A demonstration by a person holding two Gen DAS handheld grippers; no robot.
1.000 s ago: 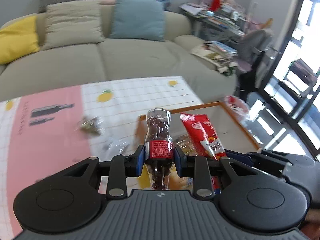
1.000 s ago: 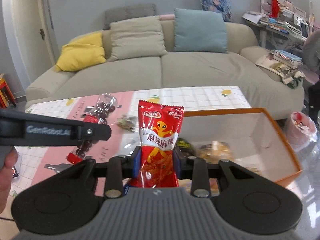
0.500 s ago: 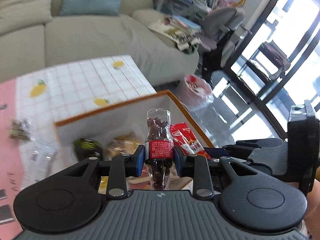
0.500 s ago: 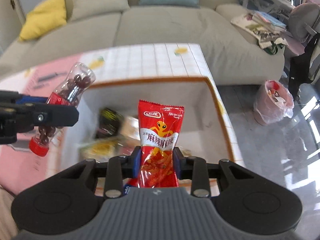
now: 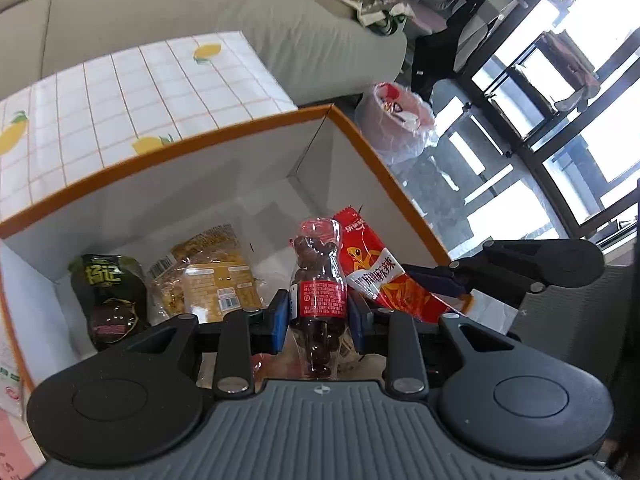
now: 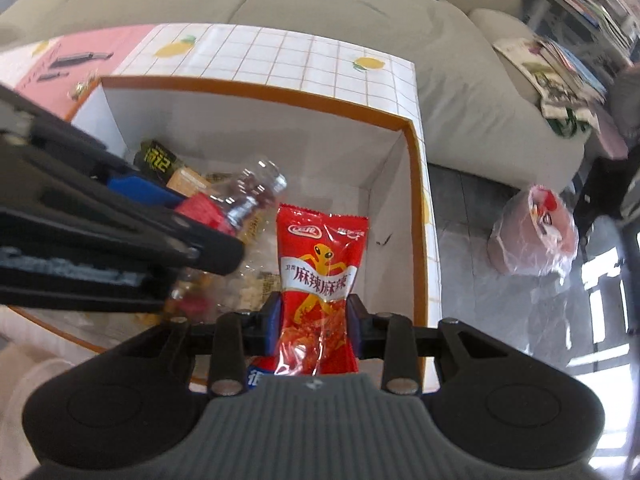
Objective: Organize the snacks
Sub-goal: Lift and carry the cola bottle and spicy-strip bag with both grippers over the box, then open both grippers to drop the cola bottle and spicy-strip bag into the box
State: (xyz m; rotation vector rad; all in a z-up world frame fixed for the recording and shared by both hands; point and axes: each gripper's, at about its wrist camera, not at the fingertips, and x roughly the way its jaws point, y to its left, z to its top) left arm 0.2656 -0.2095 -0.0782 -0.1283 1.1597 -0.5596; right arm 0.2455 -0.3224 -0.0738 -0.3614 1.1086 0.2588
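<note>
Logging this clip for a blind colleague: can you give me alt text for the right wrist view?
The right gripper, jaws shut on a red snack packet, holds it over an open orange-rimmed box with snacks already inside. The left gripper reaches in from the left with a clear bottle of brown candies.

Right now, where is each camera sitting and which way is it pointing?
Left wrist: on the left hand-held gripper, looking down into the box; its fingers clamp the bottle.
Right wrist: on the right hand-held gripper, looking down into the box from its right side; its fingers clamp the red packet.
Shared: both show the box, bottle, red packet, each other's gripper, and the snacks inside.
</note>
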